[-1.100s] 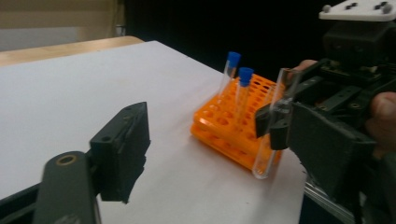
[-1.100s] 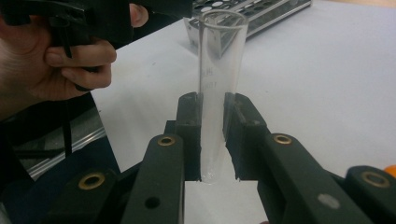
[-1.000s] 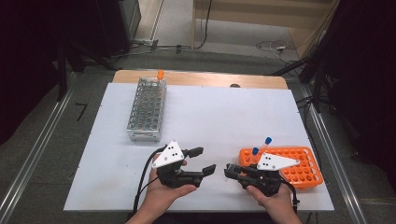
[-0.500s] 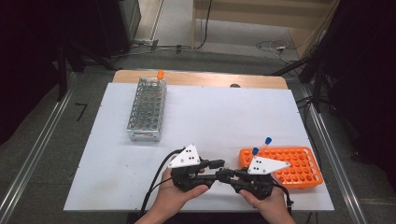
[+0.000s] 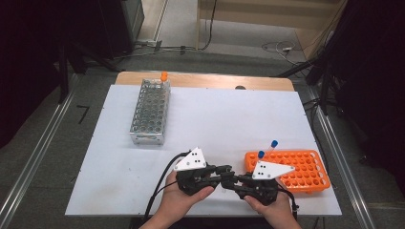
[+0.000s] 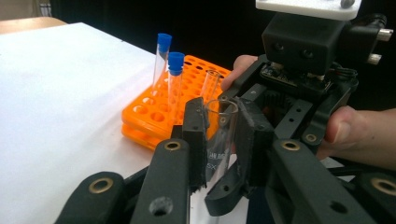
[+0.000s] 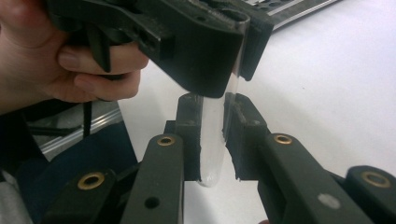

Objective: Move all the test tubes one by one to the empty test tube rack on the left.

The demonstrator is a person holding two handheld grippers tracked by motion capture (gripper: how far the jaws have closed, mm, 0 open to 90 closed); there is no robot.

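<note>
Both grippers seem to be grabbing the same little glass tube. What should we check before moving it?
1. Left gripper shut on the clear tube: ok, its jaws press the upper part.
2. Right gripper shut on the tube: ok, its jaws clamp the lower part near the round bottom.
3. Tube has no cap: ok, the open rim shows in the left gripper view.
4. Tube cracked: cannot tell.
5. Free holes in the orange rack: ok, many are empty beside the two blue-capped tubes.
6. Metal rack out of the way: ok, it stands far off.
</note>
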